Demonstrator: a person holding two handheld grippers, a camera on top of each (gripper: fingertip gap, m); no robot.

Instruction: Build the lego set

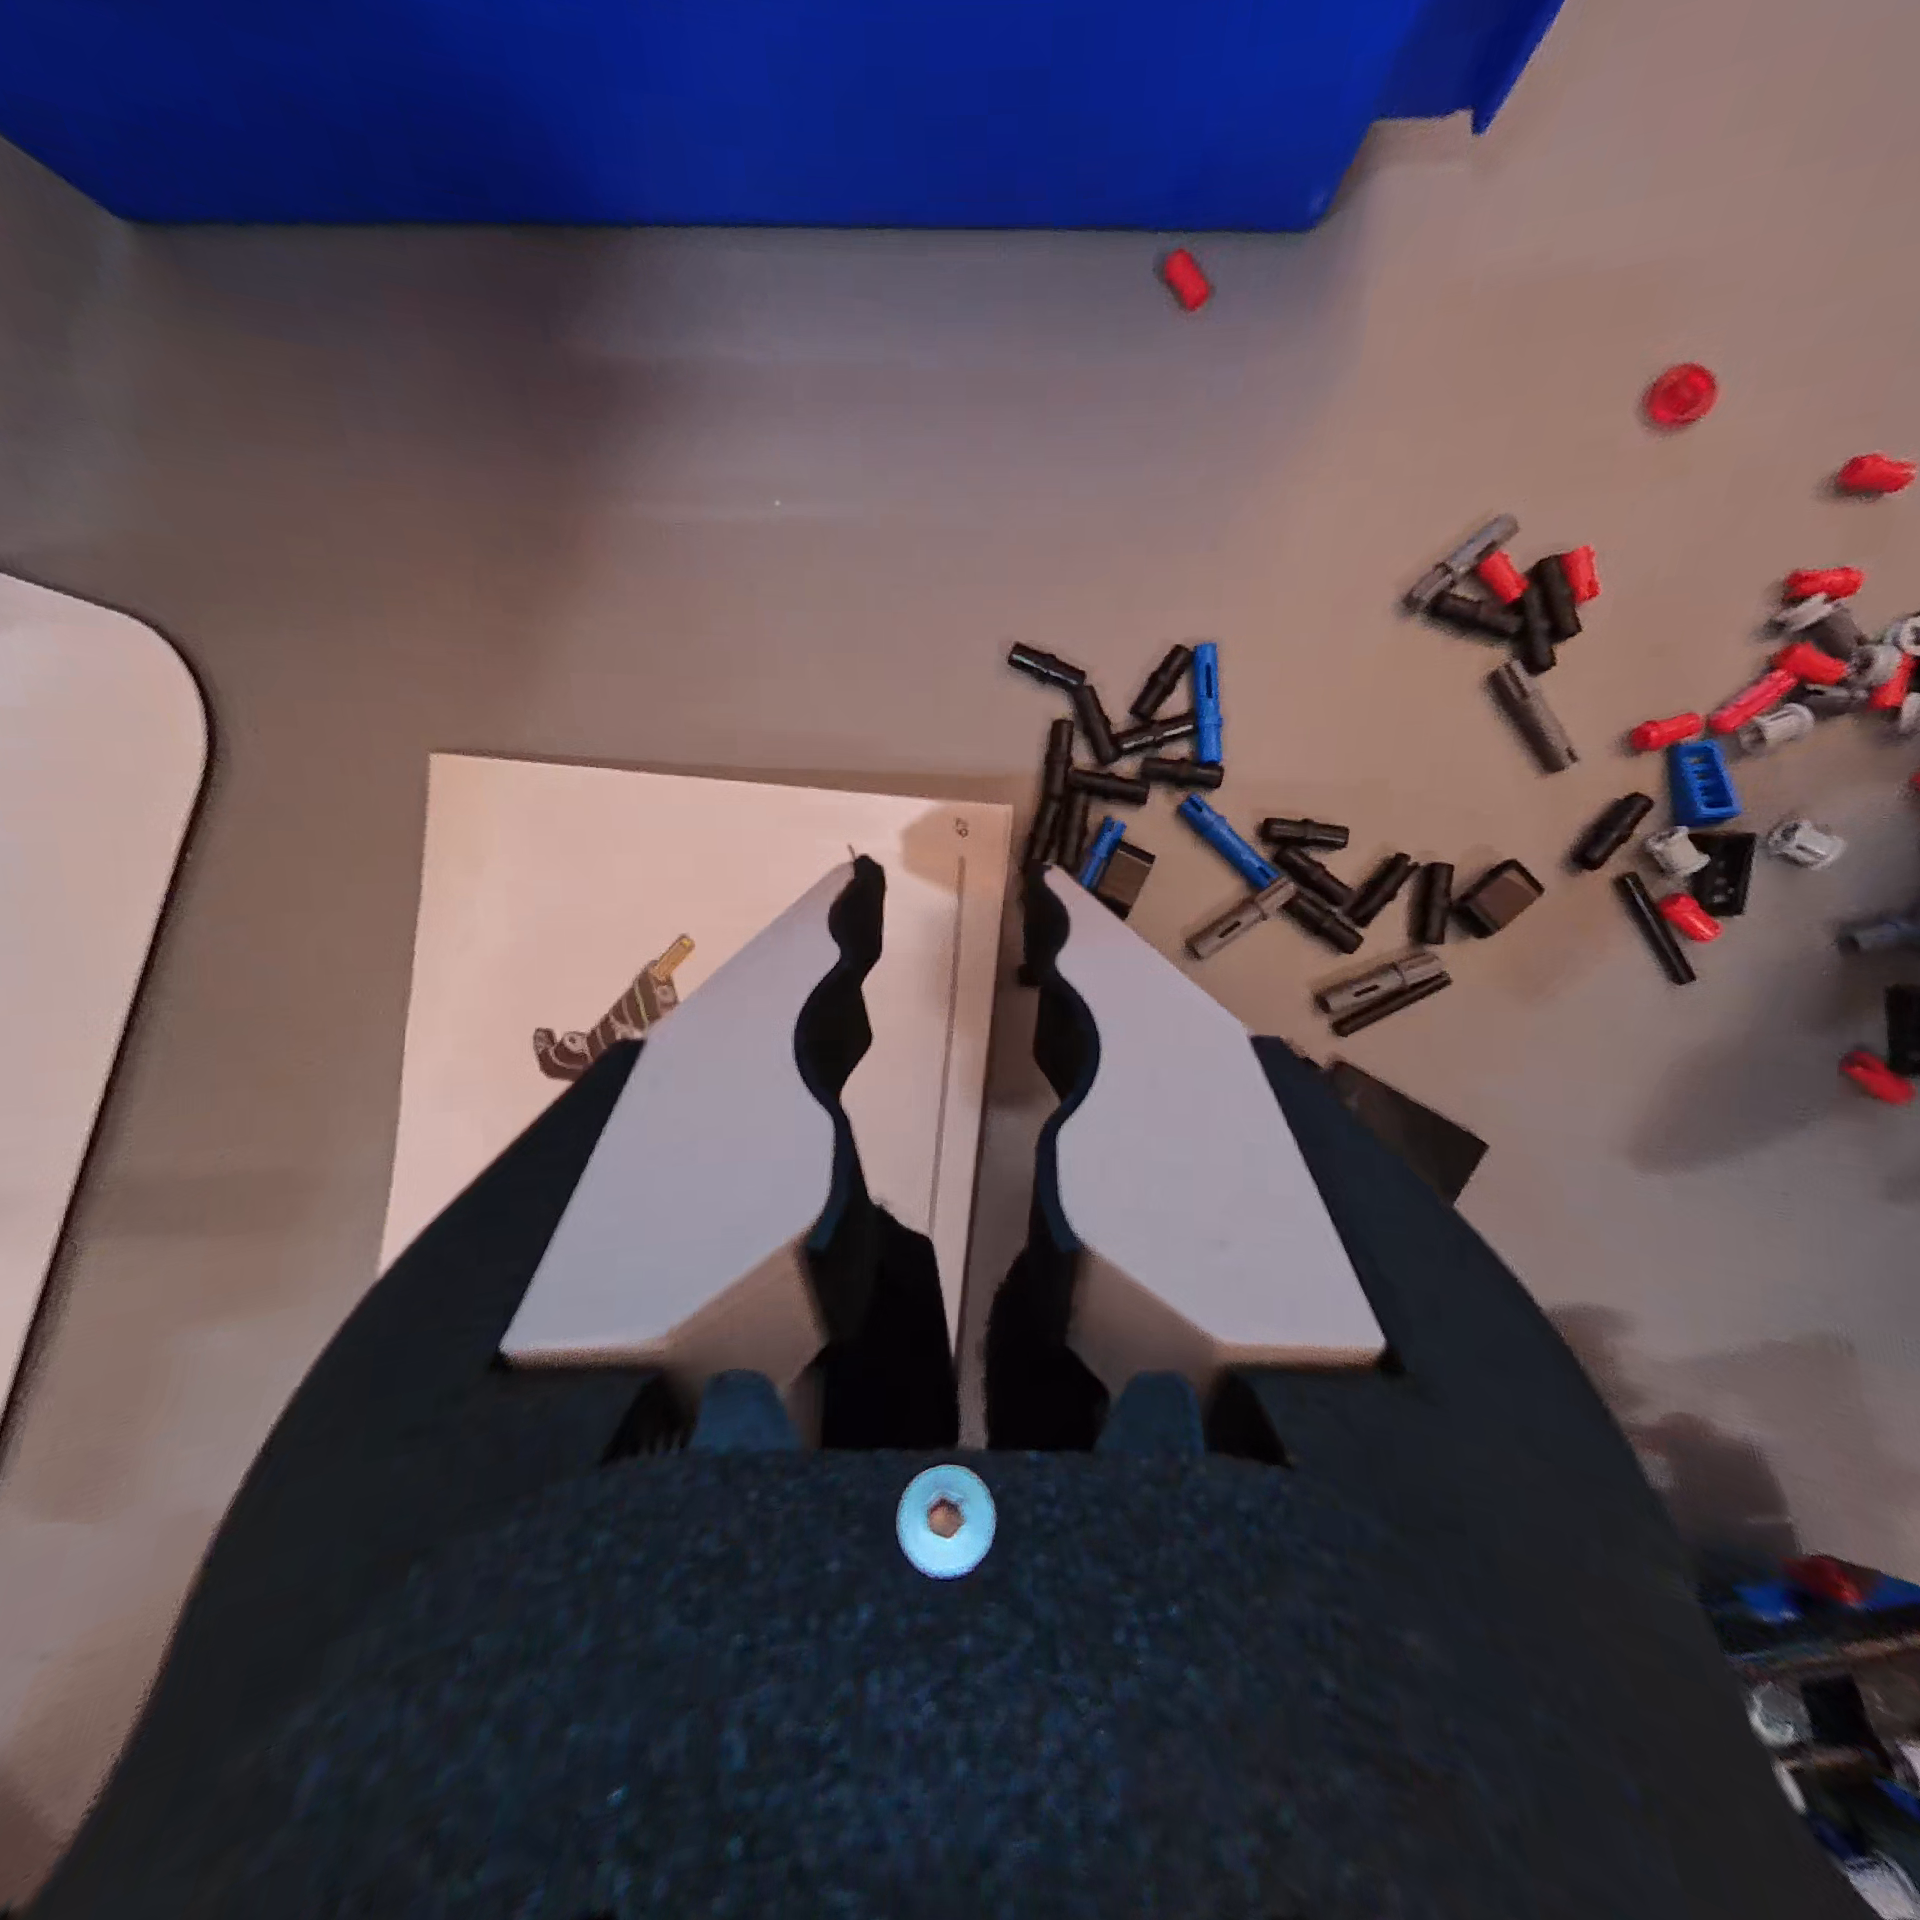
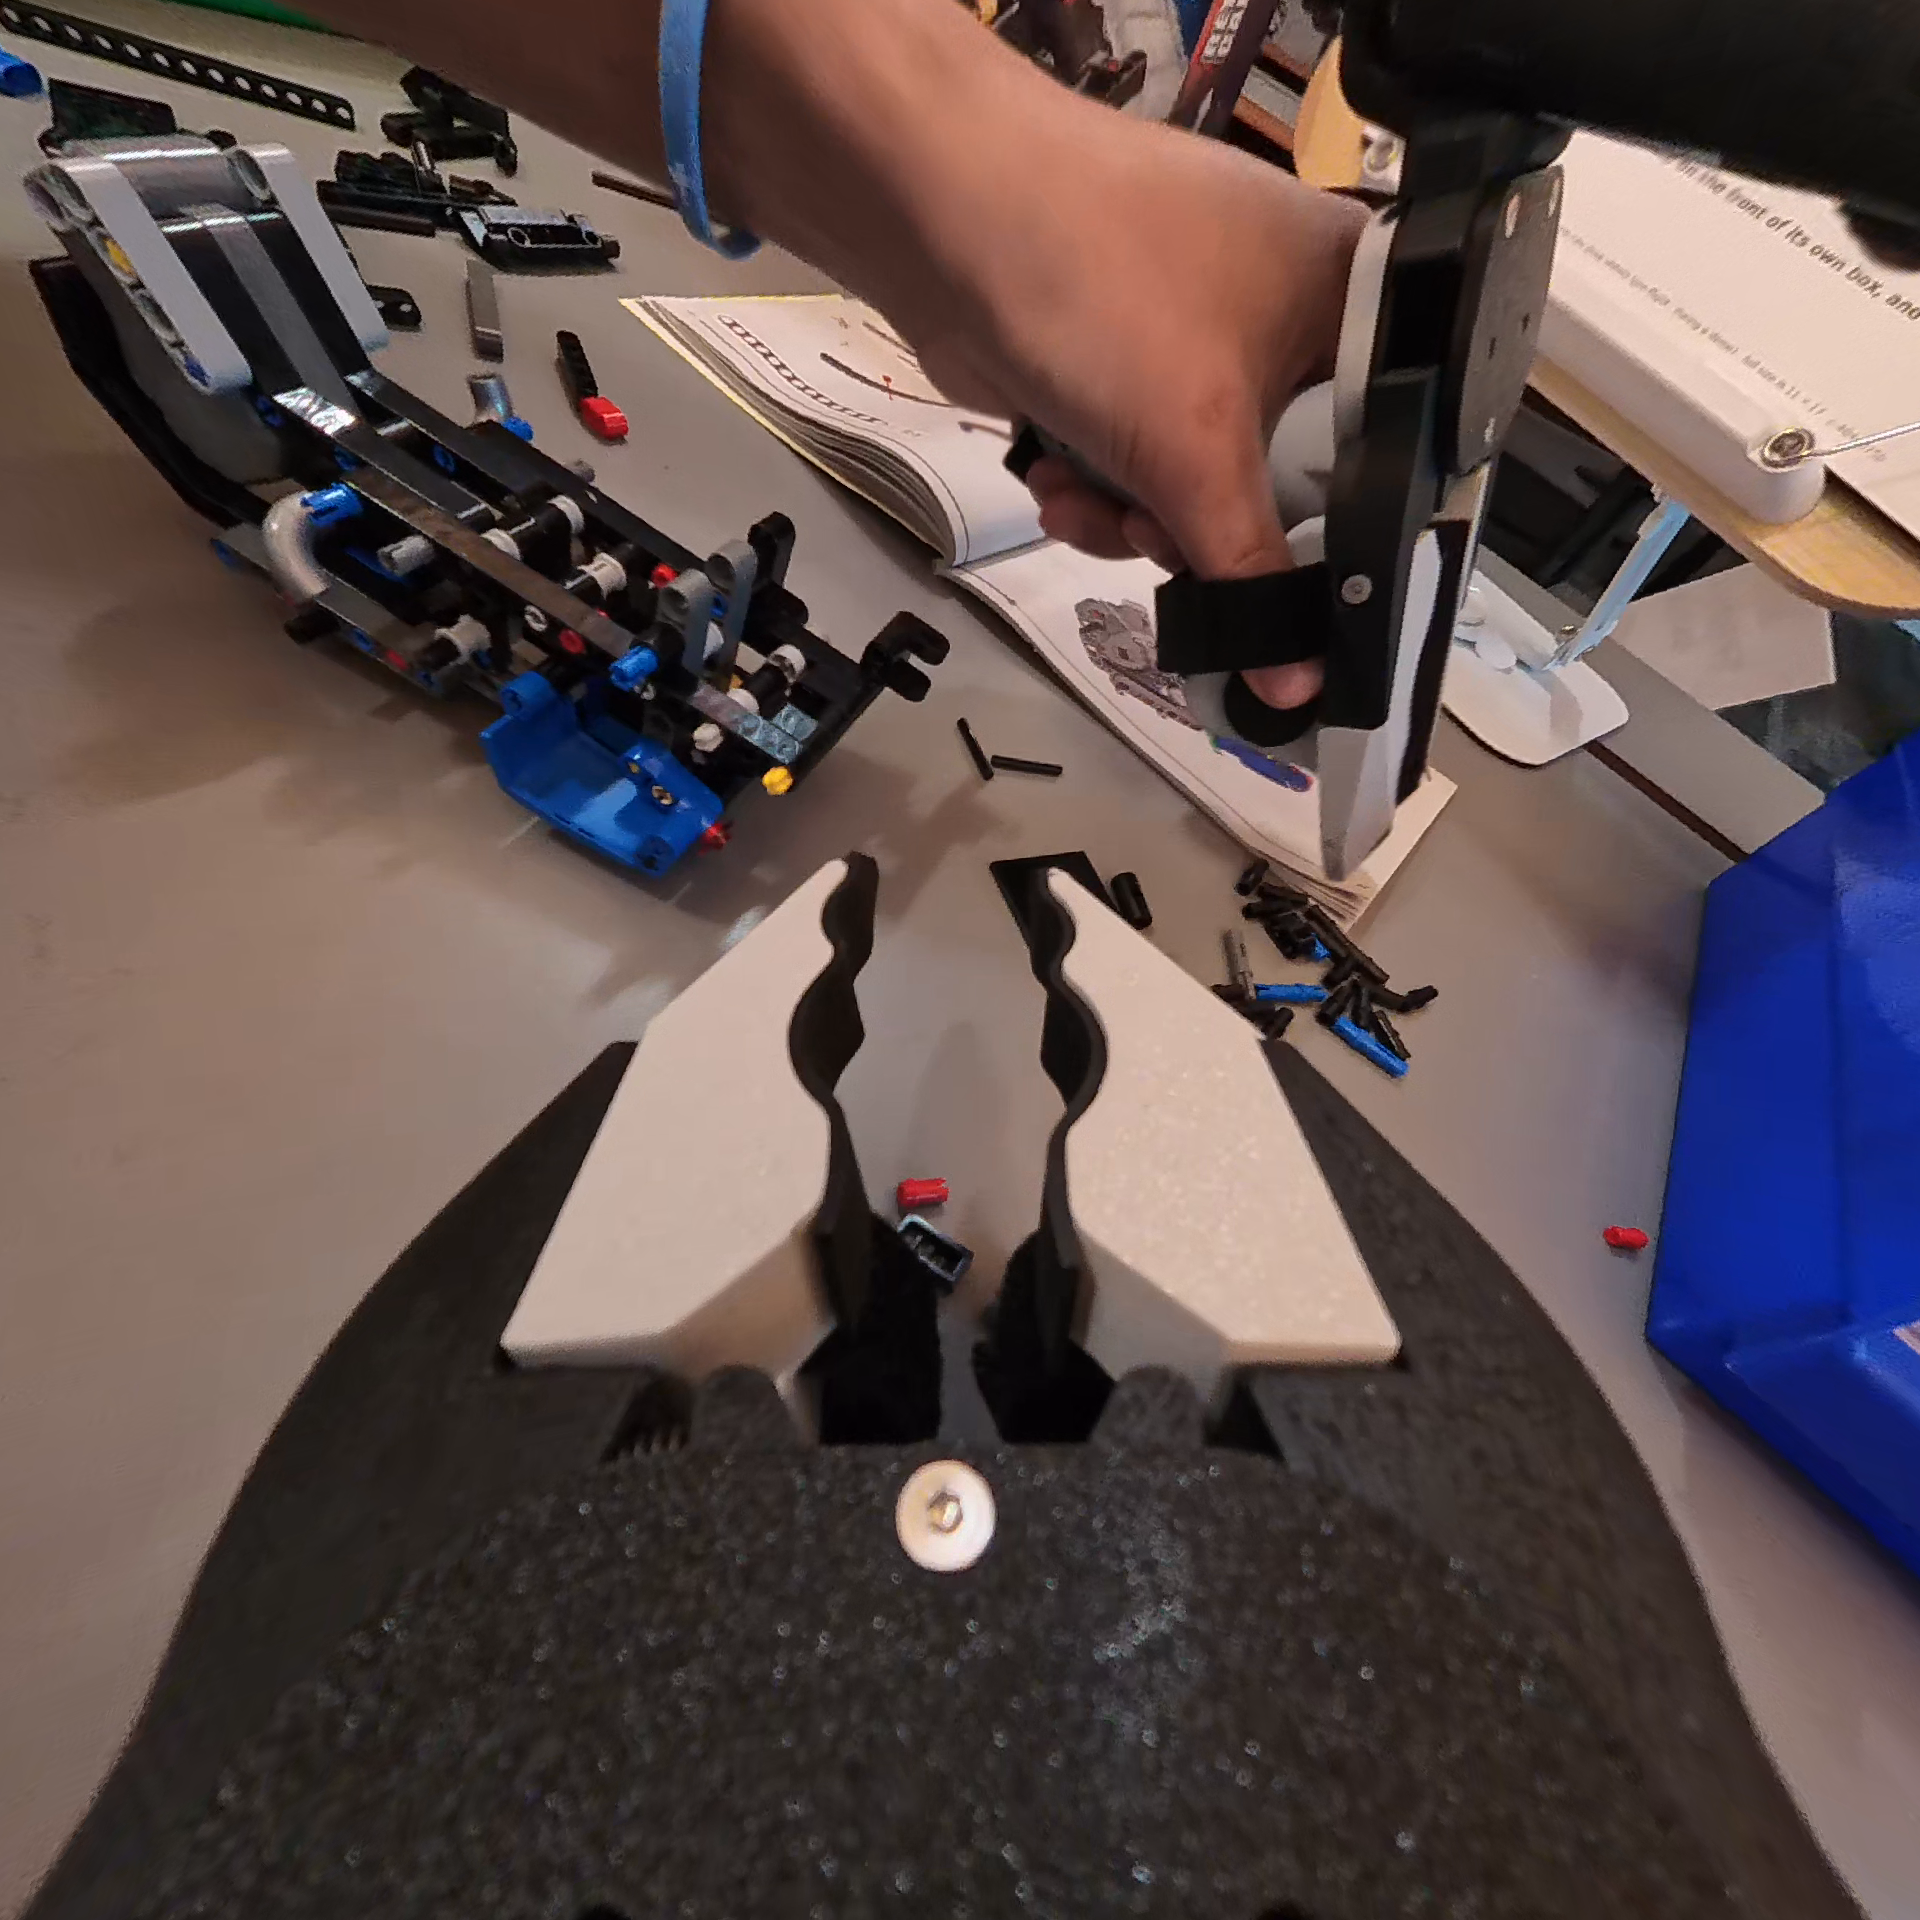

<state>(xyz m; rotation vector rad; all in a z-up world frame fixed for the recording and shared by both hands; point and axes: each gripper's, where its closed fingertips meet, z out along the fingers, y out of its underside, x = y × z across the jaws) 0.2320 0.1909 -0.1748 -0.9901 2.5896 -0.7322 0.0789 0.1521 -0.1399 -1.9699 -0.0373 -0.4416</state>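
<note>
Left wrist view: the left hand-held gripper point(image 1: 951, 883), jaws apart and empty, hovers over the instruction booklet point(image 1: 665, 935); the loose pins point(image 1: 1195, 810) lie on the desk point(image 1: 623, 520) just right of its tip, long axes scattered. The right hand-held gripper point(image 2: 951, 878), also parted and empty, sits farther from the pile.

Warm, dimmish indoor light, soft shadows, wide-angle bending at edges, slight blur throughout.
</note>
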